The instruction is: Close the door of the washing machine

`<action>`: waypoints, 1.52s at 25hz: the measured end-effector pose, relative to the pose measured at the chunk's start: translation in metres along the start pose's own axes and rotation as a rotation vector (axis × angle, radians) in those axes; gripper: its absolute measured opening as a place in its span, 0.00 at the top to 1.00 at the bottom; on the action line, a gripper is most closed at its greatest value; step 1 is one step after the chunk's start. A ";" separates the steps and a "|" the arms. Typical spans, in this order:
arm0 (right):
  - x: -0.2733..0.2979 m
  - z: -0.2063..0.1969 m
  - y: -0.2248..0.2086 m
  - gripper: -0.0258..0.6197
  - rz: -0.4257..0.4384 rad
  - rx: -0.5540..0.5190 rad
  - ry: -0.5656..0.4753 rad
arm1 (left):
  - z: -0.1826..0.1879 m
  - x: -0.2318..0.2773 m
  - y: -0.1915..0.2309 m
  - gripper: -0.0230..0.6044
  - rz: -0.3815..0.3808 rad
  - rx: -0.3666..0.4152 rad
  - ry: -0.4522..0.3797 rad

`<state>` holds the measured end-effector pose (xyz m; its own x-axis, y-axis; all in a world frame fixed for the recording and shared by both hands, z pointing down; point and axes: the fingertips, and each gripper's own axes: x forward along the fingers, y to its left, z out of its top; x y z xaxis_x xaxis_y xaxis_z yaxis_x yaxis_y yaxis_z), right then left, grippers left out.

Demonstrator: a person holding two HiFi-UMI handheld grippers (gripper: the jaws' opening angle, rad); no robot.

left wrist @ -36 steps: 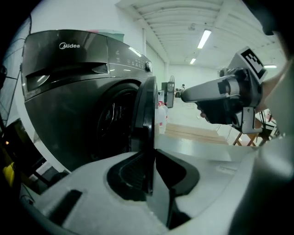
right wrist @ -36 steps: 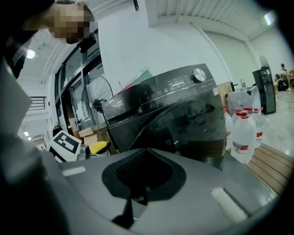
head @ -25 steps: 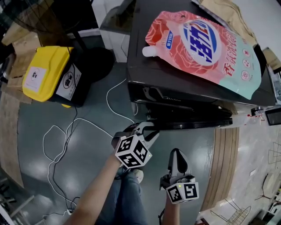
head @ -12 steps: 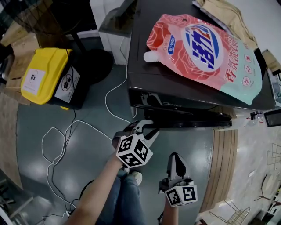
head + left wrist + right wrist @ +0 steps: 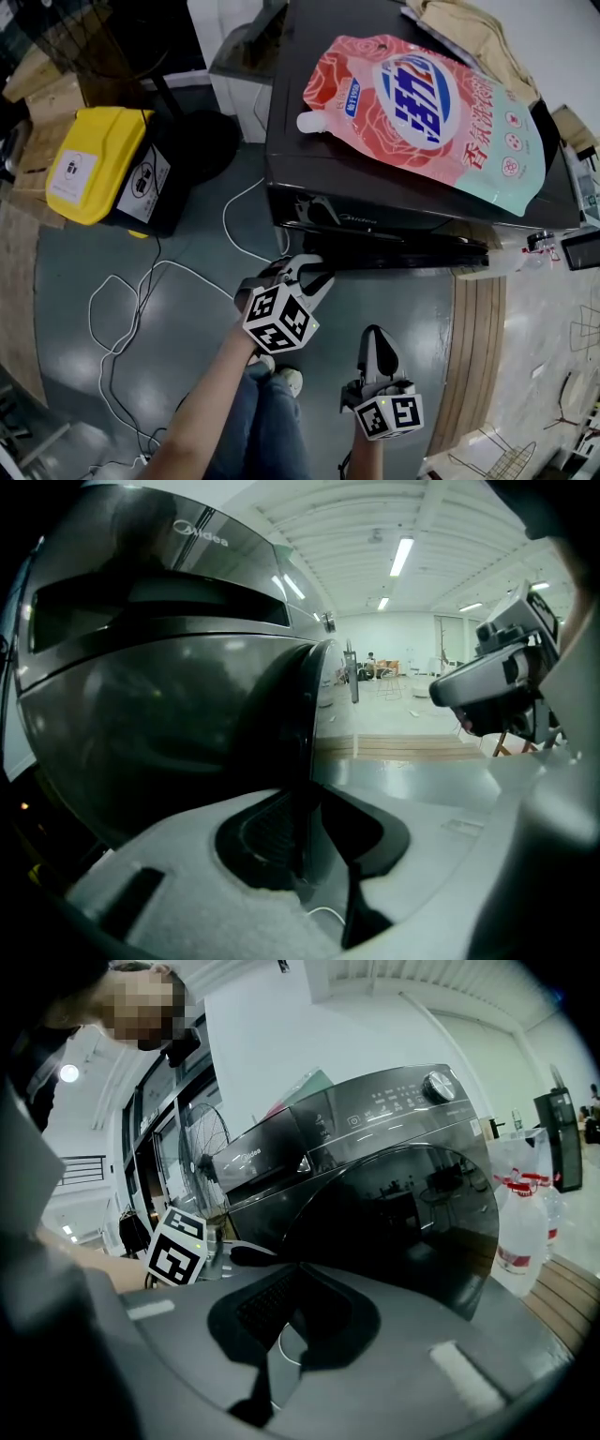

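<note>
The dark grey washing machine (image 5: 375, 202) stands ahead, its round door (image 5: 403, 251) swung nearly flat against the front. My left gripper (image 5: 317, 270) is at the door's left edge. In the left gripper view the door's (image 5: 169, 724) thin rim runs between the jaws of that gripper (image 5: 305, 803). They have just been opening, and floor shows between the rim and the right pad, so they do not press on it. My right gripper (image 5: 378, 339) hangs lower, away from the machine, shut on nothing. Its own view shows the glossy door (image 5: 412, 1222).
A pink detergent pouch (image 5: 422, 112) and a beige cloth (image 5: 469, 33) lie on top of the machine. To the left stands a yellow-lidded box (image 5: 94, 159), with white cable (image 5: 122, 309) looped over the grey floor. Plastic bottles (image 5: 516, 1241) stand at the machine's right, by a wooden strip (image 5: 478, 356).
The head view has shifted slightly. Both grippers keep their places, the left at the door's edge and the right lower down.
</note>
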<state>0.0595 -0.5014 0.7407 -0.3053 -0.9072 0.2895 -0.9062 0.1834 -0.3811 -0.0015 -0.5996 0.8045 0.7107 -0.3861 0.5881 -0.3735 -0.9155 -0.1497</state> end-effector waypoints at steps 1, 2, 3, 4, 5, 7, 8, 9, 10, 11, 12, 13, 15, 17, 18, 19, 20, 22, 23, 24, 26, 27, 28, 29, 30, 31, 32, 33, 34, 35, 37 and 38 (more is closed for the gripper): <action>-0.001 0.002 0.000 0.94 0.002 -0.002 -0.002 | 0.000 -0.001 0.000 0.82 0.008 0.006 -0.005; -0.002 0.004 0.001 0.94 0.005 -0.003 -0.005 | 0.000 -0.003 0.001 0.82 0.022 0.008 -0.010; -0.003 0.006 0.002 0.94 0.006 -0.005 -0.008 | 0.000 -0.007 0.002 0.83 0.038 0.004 -0.015; -0.005 0.009 0.003 0.94 0.007 -0.007 -0.010 | 0.000 -0.012 0.003 0.84 0.055 -0.006 -0.022; -0.007 0.012 0.005 0.94 0.009 -0.009 -0.012 | 0.001 -0.018 0.005 0.85 0.072 -0.021 -0.030; -0.011 0.023 0.010 0.94 0.011 -0.012 -0.020 | 0.006 -0.036 0.009 0.88 0.102 -0.067 -0.053; -0.013 0.030 0.013 0.94 0.013 -0.014 -0.026 | 0.010 -0.047 0.011 0.89 0.117 -0.093 -0.069; -0.017 0.039 0.017 0.94 0.013 -0.016 -0.032 | 0.017 -0.059 0.012 0.91 0.134 -0.121 -0.087; -0.021 0.050 0.022 0.94 0.014 -0.019 -0.040 | 0.026 -0.072 0.014 0.93 0.151 -0.150 -0.108; -0.025 0.062 0.027 0.94 0.015 -0.023 -0.049 | 0.037 -0.086 0.015 0.94 0.166 -0.180 -0.131; -0.030 0.076 0.033 0.94 0.015 -0.027 -0.060 | 0.050 -0.100 0.016 0.95 0.179 -0.208 -0.155; -0.036 0.091 0.039 0.94 0.016 -0.032 -0.072 | 0.064 -0.114 0.017 0.95 0.190 -0.232 -0.179; -0.047 0.124 0.050 0.94 0.017 -0.045 -0.103 | 0.097 -0.142 0.019 0.95 0.211 -0.259 -0.224; -0.060 0.160 0.059 0.94 0.016 -0.062 -0.141 | 0.135 -0.170 0.022 0.95 0.231 -0.271 -0.272; -0.066 0.179 0.064 0.94 0.015 -0.071 -0.163 | 0.155 -0.183 0.024 0.95 0.241 -0.280 -0.301; -0.072 0.198 0.067 0.94 0.012 -0.082 -0.187 | 0.174 -0.195 0.027 0.95 0.250 -0.289 -0.332; -0.077 0.218 0.071 0.94 0.009 -0.092 -0.212 | 0.194 -0.206 0.031 0.95 0.262 -0.296 -0.362; -0.090 0.255 0.076 0.94 0.000 -0.109 -0.262 | 0.231 -0.228 0.038 0.95 0.287 -0.295 -0.414; -0.097 0.272 0.079 0.94 -0.005 -0.117 -0.286 | 0.249 -0.238 0.040 0.95 0.298 -0.290 -0.436; -0.105 0.288 0.082 0.94 -0.011 -0.125 -0.310 | 0.267 -0.248 0.042 0.95 0.307 -0.281 -0.455; -0.119 0.321 0.086 0.94 -0.022 -0.140 -0.359 | 0.300 -0.264 0.047 0.95 0.324 -0.250 -0.479; -0.126 0.337 0.088 0.94 -0.027 -0.149 -0.383 | 0.315 -0.271 0.049 0.95 0.335 -0.232 -0.484; -0.133 0.351 0.090 0.94 -0.031 -0.157 -0.404 | 0.328 -0.278 0.051 0.95 0.346 -0.216 -0.490; -0.139 0.363 0.092 0.94 -0.036 -0.164 -0.423 | 0.339 -0.286 0.052 0.95 0.356 -0.208 -0.501; -0.147 0.373 0.094 0.94 -0.042 -0.170 -0.442 | 0.348 -0.295 0.052 0.95 0.366 -0.207 -0.514; -0.153 0.382 0.098 0.94 -0.047 -0.176 -0.462 | 0.356 -0.304 0.053 0.95 0.376 -0.206 -0.528; -0.159 0.391 0.102 0.94 -0.051 -0.183 -0.485 | 0.364 -0.313 0.055 0.95 0.387 -0.200 -0.545; -0.165 0.400 0.105 0.94 -0.055 -0.192 -0.511 | 0.373 -0.321 0.057 0.95 0.399 -0.188 -0.566; -0.170 0.409 0.108 0.94 -0.060 -0.201 -0.536 | 0.382 -0.329 0.058 0.95 0.406 -0.171 -0.588; -0.174 0.418 0.109 0.94 -0.067 -0.208 -0.557 | 0.393 -0.335 0.059 0.95 0.410 -0.153 -0.608; -0.181 0.437 0.108 0.94 -0.079 -0.217 -0.587 | 0.414 -0.345 0.061 0.95 0.420 -0.126 -0.636; -0.183 0.447 0.108 0.94 -0.081 -0.223 -0.596 | 0.424 -0.349 0.062 0.95 0.427 -0.120 -0.647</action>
<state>0.1480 -0.4849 0.2536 -0.0764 -0.9644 -0.2531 -0.9782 0.1217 -0.1685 -0.0200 -0.5699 0.2528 0.6832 -0.7251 -0.0871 -0.7285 -0.6684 -0.1501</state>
